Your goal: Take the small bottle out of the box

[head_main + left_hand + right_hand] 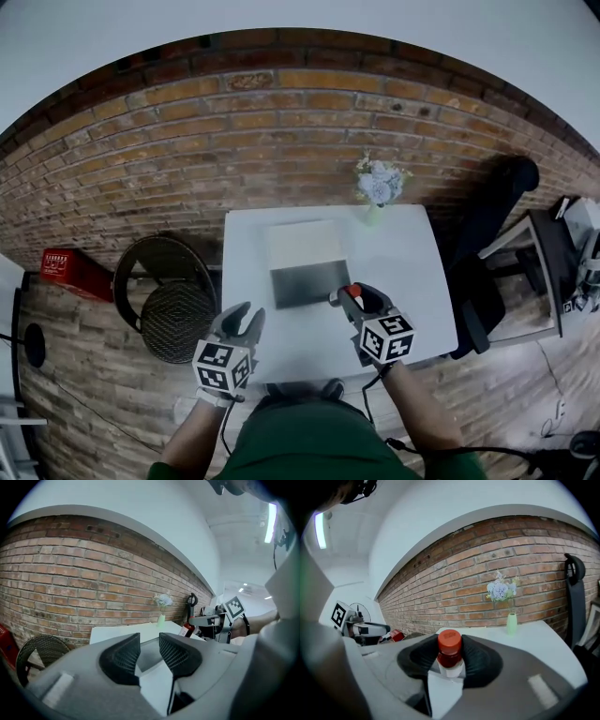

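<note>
Bottle, small [449, 645], red cap: I see it clamped between the jaws of the right hand-held gripper [450, 662], which hide its lower body. Box [309, 284]: open on the desk [403, 281], just ahead-left of that gripper; contents indistinct. Left hand-held gripper [149, 649]: jaws slightly parted, empty. Vase of flowers [512, 622]: far ahead, at the desk edge.

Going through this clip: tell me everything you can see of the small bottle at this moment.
The small bottle has a red screw cap, a dark red body under it and a pale label band lower down; its base is hidden. It is upright, clamped just below the cap between the jaws of the right gripper, and nothing else touches it. In the head view it is at the right edge of the open box, over the white table.
</note>
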Demonstrator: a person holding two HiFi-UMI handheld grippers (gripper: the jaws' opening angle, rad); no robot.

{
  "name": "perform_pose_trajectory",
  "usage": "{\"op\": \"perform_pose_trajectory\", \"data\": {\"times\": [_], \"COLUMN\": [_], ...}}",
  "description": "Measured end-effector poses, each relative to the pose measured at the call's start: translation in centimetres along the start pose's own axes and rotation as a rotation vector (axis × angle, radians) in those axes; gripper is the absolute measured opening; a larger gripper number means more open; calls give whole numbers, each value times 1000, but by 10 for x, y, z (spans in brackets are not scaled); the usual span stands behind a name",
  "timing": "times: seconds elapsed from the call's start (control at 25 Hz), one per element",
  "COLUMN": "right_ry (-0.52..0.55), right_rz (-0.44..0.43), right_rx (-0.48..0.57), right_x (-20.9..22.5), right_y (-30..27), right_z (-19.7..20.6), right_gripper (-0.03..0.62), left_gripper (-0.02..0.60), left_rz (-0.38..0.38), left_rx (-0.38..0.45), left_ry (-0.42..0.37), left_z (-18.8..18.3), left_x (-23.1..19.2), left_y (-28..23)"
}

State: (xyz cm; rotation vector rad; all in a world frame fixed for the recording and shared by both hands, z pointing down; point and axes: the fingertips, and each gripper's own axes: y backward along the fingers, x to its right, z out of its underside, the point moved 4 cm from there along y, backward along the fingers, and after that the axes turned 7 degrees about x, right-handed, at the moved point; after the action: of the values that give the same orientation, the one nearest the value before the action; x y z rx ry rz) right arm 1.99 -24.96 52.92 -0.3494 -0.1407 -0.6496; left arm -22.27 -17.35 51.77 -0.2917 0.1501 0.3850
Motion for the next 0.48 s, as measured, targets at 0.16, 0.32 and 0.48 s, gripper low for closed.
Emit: {"op": "perform_pose_trajectory", "data": {"times": [0.16,0.32,0.48], "right_ry": [3,-19,-46], "right_rz": [-4,4,9], "right_rx": [12,49,89], "right_x": [-1,1,4], "right_y": [12,22,32], "right_z": [-2,-12,-24], "right_gripper": [150,150,150], "left_gripper": [135,135,135], "left_rz": [45,74,98], "left_rx": [-3,4,24], "left_ry": [-17,-42,-70], "left_z": [-5,-18,-34], "left_x": [16,25,38], "left_y": [-15,-30,-42]}}
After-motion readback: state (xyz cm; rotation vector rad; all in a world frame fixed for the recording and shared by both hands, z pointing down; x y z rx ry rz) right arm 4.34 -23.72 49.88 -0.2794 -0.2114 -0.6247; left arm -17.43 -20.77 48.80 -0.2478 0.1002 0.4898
